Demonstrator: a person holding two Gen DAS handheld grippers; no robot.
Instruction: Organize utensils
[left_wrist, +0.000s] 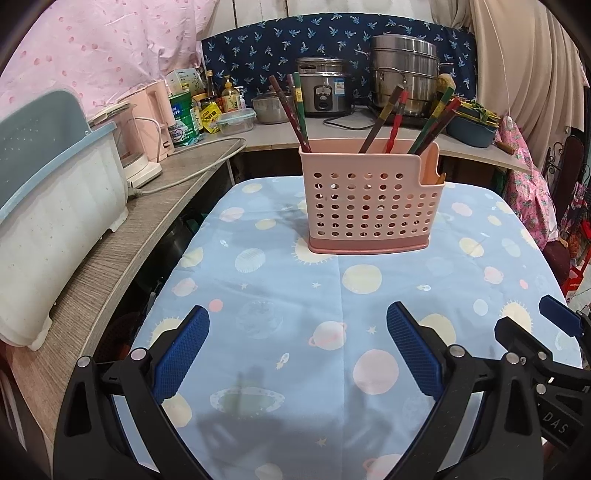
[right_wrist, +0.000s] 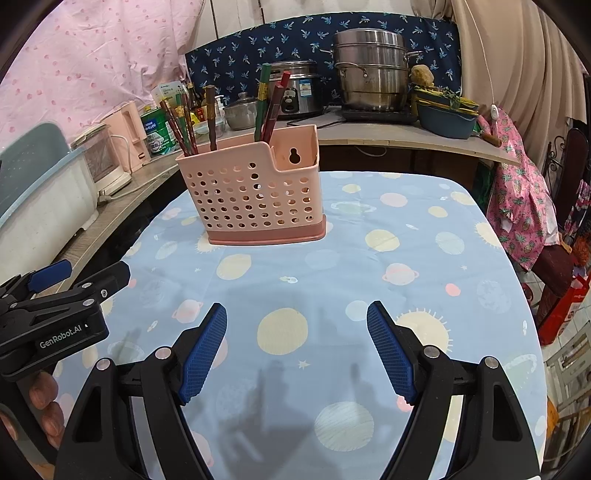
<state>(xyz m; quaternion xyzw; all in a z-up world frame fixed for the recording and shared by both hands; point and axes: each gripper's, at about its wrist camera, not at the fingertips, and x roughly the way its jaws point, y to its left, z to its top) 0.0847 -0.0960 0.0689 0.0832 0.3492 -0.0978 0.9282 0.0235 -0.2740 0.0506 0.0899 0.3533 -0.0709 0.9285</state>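
A pink perforated utensil holder (left_wrist: 369, 206) stands upright on the table with the blue planet-print cloth (left_wrist: 295, 369). Several red, green and brown chopsticks (left_wrist: 391, 122) stick up out of it, leaning left and right. It also shows in the right wrist view (right_wrist: 258, 199) with the chopsticks (right_wrist: 269, 107) in it. My left gripper (left_wrist: 297, 321) is open and empty, low over the near part of the cloth. My right gripper (right_wrist: 297, 317) is open and empty, beside the left one. Each gripper shows at the edge of the other's view.
A wooden counter (left_wrist: 122, 251) runs along the left with a white and blue dish rack (left_wrist: 55, 206), a kettle and jars. At the back stand a rice cooker (left_wrist: 325, 88) and a steel steamer pot (left_wrist: 404, 70). Pink floral cloth (right_wrist: 517, 199) hangs to the right.
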